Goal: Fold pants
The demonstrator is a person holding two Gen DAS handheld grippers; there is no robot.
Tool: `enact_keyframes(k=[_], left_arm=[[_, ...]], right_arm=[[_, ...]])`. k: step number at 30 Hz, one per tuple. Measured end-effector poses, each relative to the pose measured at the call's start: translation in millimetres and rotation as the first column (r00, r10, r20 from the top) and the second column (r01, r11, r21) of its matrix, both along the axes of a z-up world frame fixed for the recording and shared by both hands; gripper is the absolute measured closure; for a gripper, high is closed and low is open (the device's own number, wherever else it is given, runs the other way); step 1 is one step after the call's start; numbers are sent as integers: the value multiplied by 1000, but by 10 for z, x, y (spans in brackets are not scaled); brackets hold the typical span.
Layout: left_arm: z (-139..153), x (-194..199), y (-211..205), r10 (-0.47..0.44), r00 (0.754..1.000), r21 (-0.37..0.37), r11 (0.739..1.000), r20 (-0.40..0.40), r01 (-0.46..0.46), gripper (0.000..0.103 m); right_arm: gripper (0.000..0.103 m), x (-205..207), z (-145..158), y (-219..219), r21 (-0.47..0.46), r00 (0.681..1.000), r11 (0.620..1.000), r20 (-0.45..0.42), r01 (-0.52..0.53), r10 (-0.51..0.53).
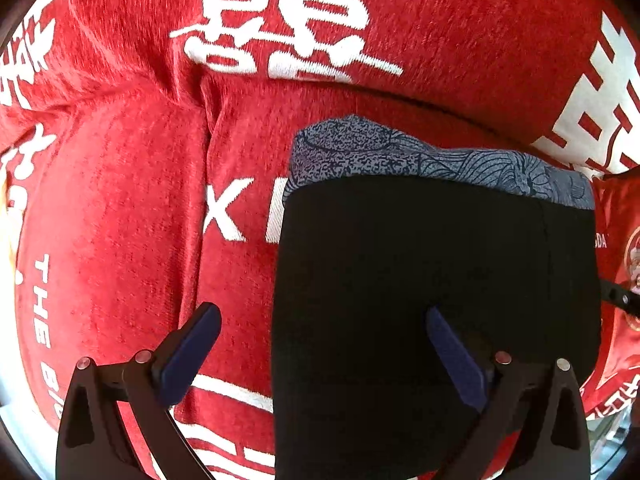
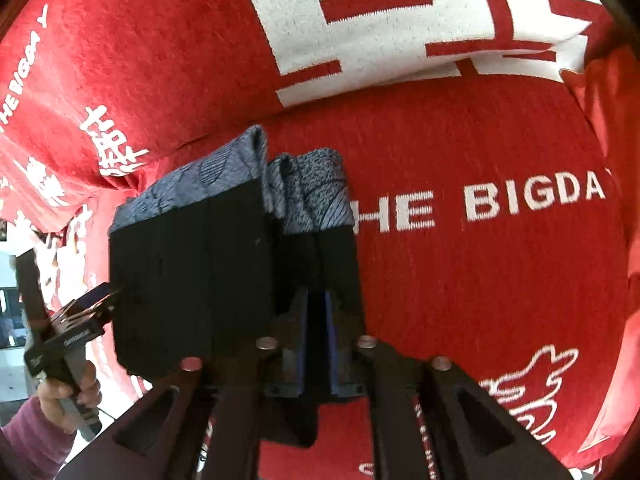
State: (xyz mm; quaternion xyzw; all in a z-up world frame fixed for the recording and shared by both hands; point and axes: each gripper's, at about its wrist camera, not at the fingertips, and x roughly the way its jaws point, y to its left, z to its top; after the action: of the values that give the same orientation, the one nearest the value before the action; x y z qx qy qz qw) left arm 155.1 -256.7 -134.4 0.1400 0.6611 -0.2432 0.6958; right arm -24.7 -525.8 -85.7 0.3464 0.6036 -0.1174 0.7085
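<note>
the right hand-held gripper [image 2: 318,316] pinches the soft, light black pants [image 2: 192,276] at their folded edge, while the left hand-held gripper [image 1: 324,336] gapes wide, holding nothing.

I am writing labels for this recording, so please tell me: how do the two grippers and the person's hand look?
Both the left gripper and the right gripper have black linkage arms with round silver pivot pins and triangular cut-outs. Their jaws carry flat dark blue pads. From the right wrist view, the left gripper's black handle is gripped by a bare hand in a pink-purple knitted sleeve. No cables are visible.
</note>
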Motion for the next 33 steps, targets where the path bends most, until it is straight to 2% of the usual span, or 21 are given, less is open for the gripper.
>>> enact_keyframes(k=[1, 6, 13, 16, 19, 22, 24, 25, 28, 33], left_arm=[[-19, 11, 12, 6, 1000, -5, 1000, -13, -6, 0], [-91, 42, 52, 37, 998, -23, 999, -58, -39, 0], [-114, 16, 44, 44, 997, -10, 999, -56, -44, 0], [-128, 30, 38, 53, 996, -11, 998, -66, -54, 0], [-129, 36, 49, 52, 996, -12, 999, -66, -52, 0], [-129, 40, 72, 59, 995, -17, 998, -77, -60, 0], [-144, 54, 97, 62, 994, -22, 998, -89, -64, 0], [-146, 58, 108, 63, 994, -23, 998, -89, -66, 0], [-168, 61, 105, 49, 996, -17, 999, -78, -50, 0], [-119, 66, 10, 1, 998, 0, 1000, -60, -1, 0]], right_arm=[[71, -29, 28, 8, -4, 1000, 1000, 7, 2, -2], [70, -211, 127, -39, 51, 998, 998, 49, 47, -49], [70, -268, 359, 7, -38, 996, 999, 87, 24, -21], [70, -196, 401, 70, -13, 993, 1000, 119, -3, 5], [70, -74, 352, 222, 14, 990, 998, 127, -64, 62], [70, 13, 169, 331, 41, 989, 992, 95, -119, 115], [70, 26, -22, 338, 54, 992, 991, 48, -123, 120], [70, 11, -76, 311, 68, 992, 991, 53, -117, 114], [70, -14, -110, 250, 57, 993, 993, 52, -105, 102], [70, -54, -109, 213, 91, 993, 990, 46, -110, 107]])
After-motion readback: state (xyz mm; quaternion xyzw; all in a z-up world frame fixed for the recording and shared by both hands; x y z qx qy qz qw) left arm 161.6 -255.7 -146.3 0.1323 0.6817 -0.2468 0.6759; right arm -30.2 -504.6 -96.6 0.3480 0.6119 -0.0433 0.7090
